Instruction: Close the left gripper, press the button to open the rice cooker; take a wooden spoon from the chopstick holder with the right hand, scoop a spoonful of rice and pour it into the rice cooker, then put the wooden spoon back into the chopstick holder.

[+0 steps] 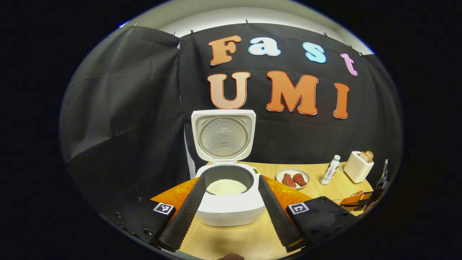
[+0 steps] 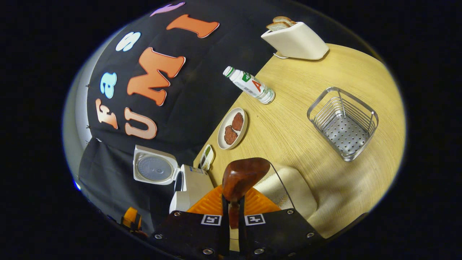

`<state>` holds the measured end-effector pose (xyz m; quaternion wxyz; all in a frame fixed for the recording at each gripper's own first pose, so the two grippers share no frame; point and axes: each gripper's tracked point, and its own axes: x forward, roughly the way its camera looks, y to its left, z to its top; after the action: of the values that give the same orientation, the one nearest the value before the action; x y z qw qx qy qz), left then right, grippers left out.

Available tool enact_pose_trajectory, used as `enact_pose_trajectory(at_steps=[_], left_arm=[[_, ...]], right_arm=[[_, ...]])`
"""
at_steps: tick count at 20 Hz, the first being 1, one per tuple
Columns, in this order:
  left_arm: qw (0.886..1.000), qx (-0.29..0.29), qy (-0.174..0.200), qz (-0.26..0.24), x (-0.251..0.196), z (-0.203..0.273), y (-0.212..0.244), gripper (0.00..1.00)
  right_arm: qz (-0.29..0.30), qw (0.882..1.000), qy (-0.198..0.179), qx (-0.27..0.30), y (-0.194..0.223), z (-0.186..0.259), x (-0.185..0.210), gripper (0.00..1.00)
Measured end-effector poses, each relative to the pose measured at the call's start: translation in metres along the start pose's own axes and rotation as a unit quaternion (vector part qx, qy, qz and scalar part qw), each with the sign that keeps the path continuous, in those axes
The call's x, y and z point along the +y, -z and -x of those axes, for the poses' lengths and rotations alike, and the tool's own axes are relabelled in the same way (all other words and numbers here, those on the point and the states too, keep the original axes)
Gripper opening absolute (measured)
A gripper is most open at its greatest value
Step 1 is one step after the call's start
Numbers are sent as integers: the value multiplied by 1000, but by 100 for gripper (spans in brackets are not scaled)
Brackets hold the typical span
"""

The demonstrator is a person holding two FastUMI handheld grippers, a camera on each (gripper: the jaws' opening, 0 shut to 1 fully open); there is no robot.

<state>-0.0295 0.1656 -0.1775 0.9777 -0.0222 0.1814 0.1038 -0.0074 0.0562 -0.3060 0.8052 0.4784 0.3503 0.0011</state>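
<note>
At the bottom of the left gripper view my left tongs (image 1: 228,196) stand spread wide, one finger on each side of the rice cooker (image 1: 231,204) at lower centre. Its lid (image 1: 223,135) is up and the pot holds a layer of white rice (image 1: 226,187). Beyond, toward the lower right, one plate (image 1: 293,177) carries two brown meat pieces, then one bottle (image 1: 330,170) and one toaster (image 1: 357,167) with bread in it.

At the bottom of the right gripper view my right tongs (image 2: 233,209) are clenched on the handle of the wooden spoon (image 2: 244,177), its bowl raised over an orange mat (image 2: 213,204) and a container of rice (image 2: 288,189). Further off, at the right of the frame, the wire chopstick holder (image 2: 343,124) stands on the table (image 2: 288,126).
</note>
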Motion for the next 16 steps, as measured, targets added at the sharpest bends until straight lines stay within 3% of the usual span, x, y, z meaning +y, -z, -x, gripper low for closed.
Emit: enact_pose_trajectory(at_steps=[10, 16], left_arm=[[1000, -9, -15, 17, 11, -1, -4, 99], [999, -18, -45, 23, 41, 1, -5, 99]], right_arm=[[-115, 990, -83, -6, -29, -6, 80, 9], [-113, 986, -121, 17, -25, -35, 155, 9]])
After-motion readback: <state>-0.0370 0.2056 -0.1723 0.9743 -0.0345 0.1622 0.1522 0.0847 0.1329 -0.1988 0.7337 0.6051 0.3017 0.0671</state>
